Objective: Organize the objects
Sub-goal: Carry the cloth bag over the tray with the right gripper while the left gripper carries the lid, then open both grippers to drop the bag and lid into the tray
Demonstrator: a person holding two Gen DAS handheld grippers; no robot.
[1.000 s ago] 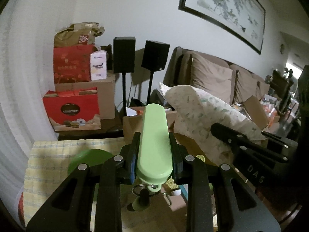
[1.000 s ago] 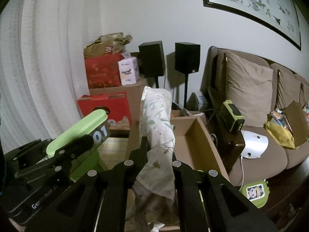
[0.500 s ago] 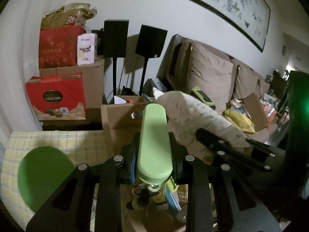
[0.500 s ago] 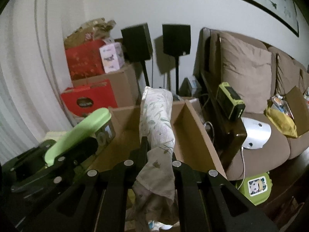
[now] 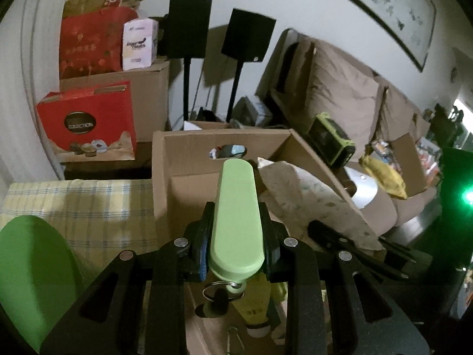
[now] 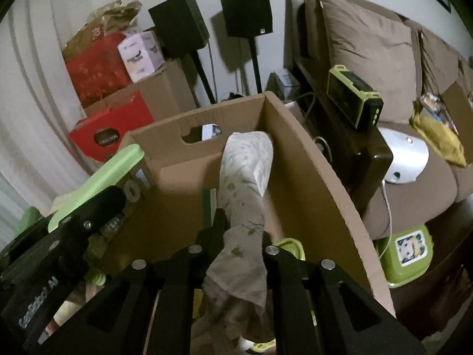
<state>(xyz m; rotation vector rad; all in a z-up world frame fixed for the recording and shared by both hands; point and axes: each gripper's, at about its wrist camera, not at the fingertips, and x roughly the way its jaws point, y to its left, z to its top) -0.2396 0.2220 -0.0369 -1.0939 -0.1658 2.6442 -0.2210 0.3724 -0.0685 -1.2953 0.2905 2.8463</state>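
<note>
gripping a pale green flat plastic case w/ a key ring at its near end (image 5: 236, 222), the left gripper (image 5: 236, 254) has its jaws clamped on the case's sides; case sticks out fwd past the jaws, tilted down toward the open brown cardboard box (image 5: 189, 159). right gripper (image 6: 241, 245) has a floral-print off-white cloth bundle (image 6: 245, 183) between its jaws, and those jaws are opening; pads look only just on the cloth, grip easing. cloth stands up ahead of the jaws, its far end leaning at the box's far right corner, inside the walls.

step in hand, as i read it: dropping both items into the box. cloth is about at the release point; case is over the box's near-left part, above the clutter on the box floor (yellowish item, small bits, too dim to id).

next move prob calls for: right jaws fully apart so the cloth falls clear, then back out w/o snagging fabric. left needs to go lower, then let go of the case.

outward: yellow checked cloth on the bench (image 5: 88, 207) left of the box, w/ a round green plate (image 5: 29, 281) on it. red gift boxes, two black speakers on stands, brown sofa beyond.
</note>
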